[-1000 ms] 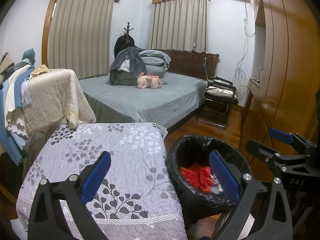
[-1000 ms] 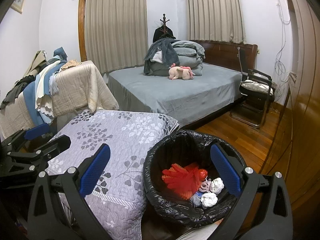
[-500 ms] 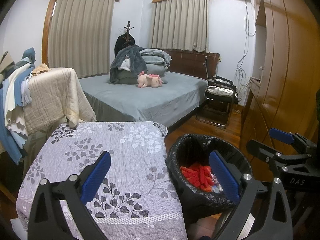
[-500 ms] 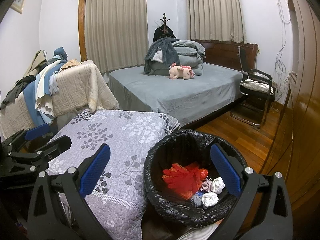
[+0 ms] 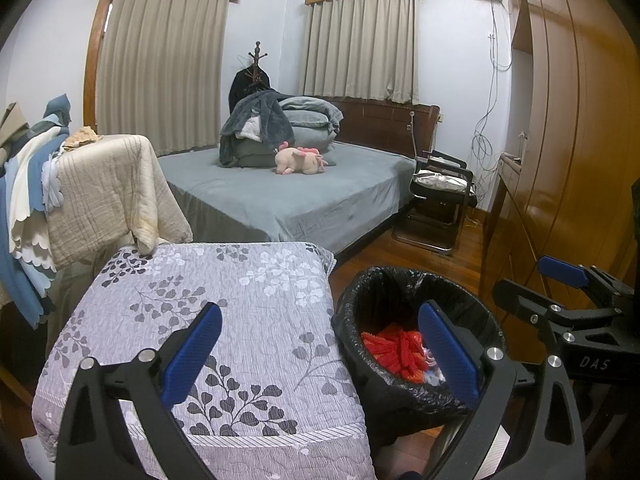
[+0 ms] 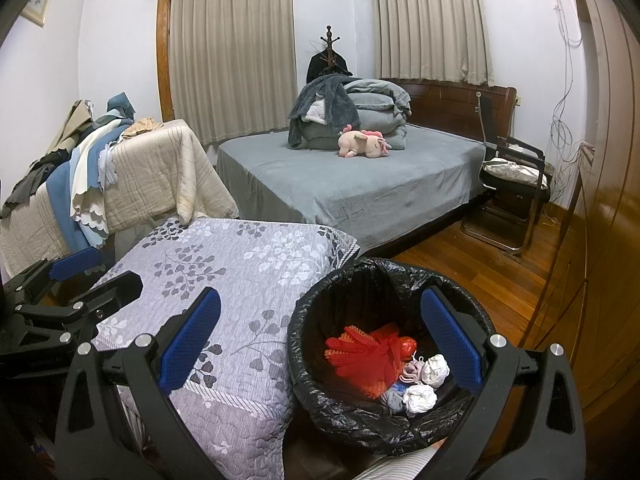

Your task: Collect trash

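- A bedroom clean-up appeared close to finished as two handheld grippers hung near a black-lined trash bin [image 6: 384, 412] that stood on the wooden floor just to the right of a padded surface under a grey leaf-print quilt [image 6: 240, 280].
- The left gripper [image 5: 320, 356] was spread wide and held nothing, its blue pads [image 5: 192, 352] framing the near edge of the quilt and the bin's left side.
- The right gripper [image 6: 320, 344] was likewise spread and empty, poised above the bin's near rim.
- Inside the bin lay the collected trash: a red mesh item [image 6: 368, 356], two white crumpled wads [image 6: 436, 370] and some pinkish and bluish scraps too small to identify.
- No loose litter showed on the quilt, on the visible floor [image 6: 492, 276], or on the grey bed [image 6: 360, 188] farther back, where only folded bedding and a pink plush toy [image 6: 362, 142] rested.
- Judged from these views, the gathering looked done; what might remain is a last check of corners outside the cameras' reach, or tying off the bag.
- A pile of draped linens [image 6: 120, 176] on the far left could hide small items; that cannot be told.
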